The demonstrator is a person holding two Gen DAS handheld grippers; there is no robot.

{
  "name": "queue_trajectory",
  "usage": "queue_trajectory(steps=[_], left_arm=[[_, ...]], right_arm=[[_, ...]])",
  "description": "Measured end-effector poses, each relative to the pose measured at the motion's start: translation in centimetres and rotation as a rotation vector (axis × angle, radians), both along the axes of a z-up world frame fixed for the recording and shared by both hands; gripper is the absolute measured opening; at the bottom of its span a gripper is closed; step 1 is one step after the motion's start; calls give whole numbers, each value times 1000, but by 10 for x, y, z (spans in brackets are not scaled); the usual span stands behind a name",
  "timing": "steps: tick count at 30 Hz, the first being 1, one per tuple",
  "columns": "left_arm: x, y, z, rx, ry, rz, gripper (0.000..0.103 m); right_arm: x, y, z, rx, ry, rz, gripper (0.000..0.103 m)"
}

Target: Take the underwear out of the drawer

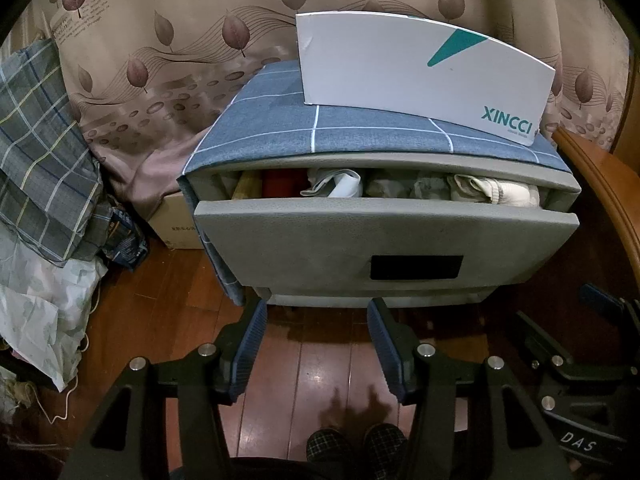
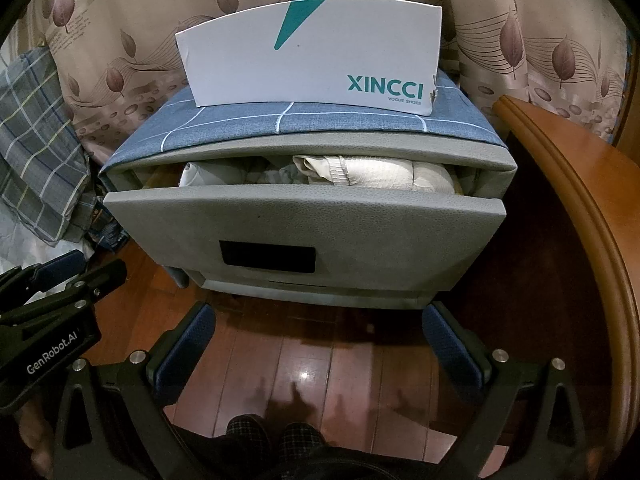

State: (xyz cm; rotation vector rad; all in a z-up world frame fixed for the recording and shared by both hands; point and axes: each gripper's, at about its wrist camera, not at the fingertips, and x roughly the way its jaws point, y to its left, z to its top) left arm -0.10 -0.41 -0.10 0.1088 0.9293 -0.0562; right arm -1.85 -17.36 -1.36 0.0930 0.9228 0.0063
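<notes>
A grey drawer (image 1: 384, 236) (image 2: 304, 216) of a small cabinet stands pulled out a little. Folded underwear fills the gap: a white piece (image 1: 340, 186), pale cream ones (image 1: 492, 194) (image 2: 376, 178) and red and yellow fabric (image 1: 280, 184) at the left. My left gripper (image 1: 318, 312) hangs open over the wooden floor just in front of the drawer, nothing between its blue pads. My right gripper (image 2: 318, 320) is also open and empty, wider apart, in front of the cabinet's base. Each gripper shows at the edge of the other's view.
A white XINCCI shoe box (image 1: 424, 76) (image 2: 312, 60) sits on the blue checked cloth (image 1: 272, 120) covering the cabinet. A leaf-print curtain (image 1: 168, 40) hangs behind. Plaid bedding (image 1: 44, 152) and bags lie left; a wooden furniture edge (image 2: 580, 200) curves at right. Slippered feet (image 1: 352, 452) stand below.
</notes>
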Motion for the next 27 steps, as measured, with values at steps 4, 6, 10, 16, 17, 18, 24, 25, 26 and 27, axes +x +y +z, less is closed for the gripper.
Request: queue_trajectory(steps=[4,6,10,16,17,18,24,25,26,27], left_arm=[[0,0,0,-1,2,-1,54],[0,0,0,0,0,-1,54],[0,0,0,-2,2,-2,54],[0,1,0,-8,3,-3,54],[0,1,0,-8,3,-3,54],[0,1,0,-9,3,-4,54],[0,-1,1,-11,2,-6,54],[0,-1,0,-11,2,-7,54],[0,0,1,-12,4,-8,54],[0,-1,1,-11,3,-7,54]], right_arm=[[0,0,0,0,1,0,103],[0,0,0,-1,-1,0,103],[0,0,0,-1,0,0,103],[0,0,0,-1,0,-1,103],[0,0,0,-1,0,0,103],[0,0,0,-2,0,0,103],[0,0,0,-1,0,-1,103],[0,0,0,1,-1,-1,103],[0,-1,0,2,-1,-1,103],[0,0,0,1,-1,-2,103]])
